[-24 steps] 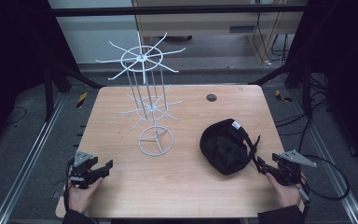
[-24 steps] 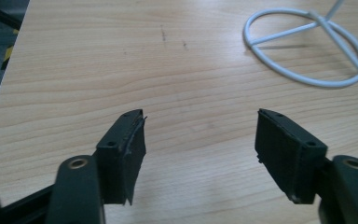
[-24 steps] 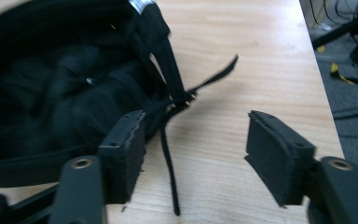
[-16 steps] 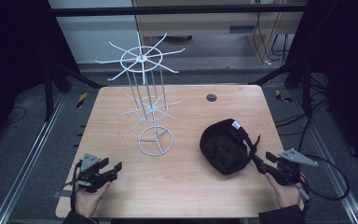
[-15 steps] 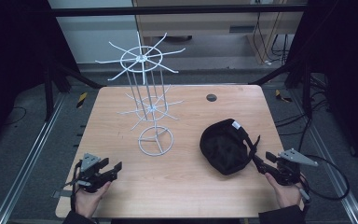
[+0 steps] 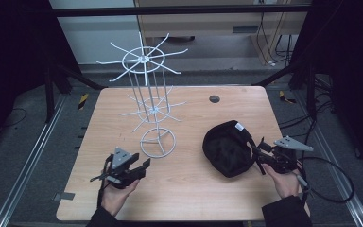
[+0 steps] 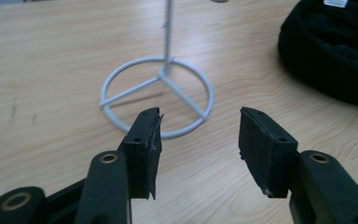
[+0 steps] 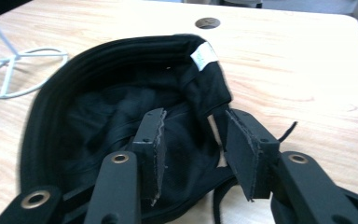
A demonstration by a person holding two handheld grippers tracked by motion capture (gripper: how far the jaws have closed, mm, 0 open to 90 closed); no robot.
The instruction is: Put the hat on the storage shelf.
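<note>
1. Two grippers sit at the near edge of the wooden table (image 6: 189, 198), one in each of the person's hands.
2. Near and left, the left gripper (image 6: 144, 166) is held just above the wood. In the left gripper view its jaws stand apart with nothing between them (image 7: 198, 135).
3. Near and right, the right gripper (image 6: 259, 157) points left at the black cap (image 6: 227, 149). In the right gripper view its jaws are open (image 8: 193, 140). One jaw is over the inside of the cap and the other is at the cap's back strap. I cannot tell if the pads touch the cloth.
4. Next, a bit farther, the cap lies upside down on the right half of the table. Its hollow side faces up. A small white label (image 8: 202, 55) shows on its far rim.
5. Left of the cap stands the white wire rack (image 6: 157, 142). Its round ring foot rests on the wood, just past the left gripper. The cap and the ring foot are near each other but do not touch.
6. Higher up, the rack's thin pole carries two wheels of wire arms, a small one low and a big one on top (image 6: 142, 59).
7. Far on the table, past the cap, is a small dark round hole (image 6: 214, 99).
</note>
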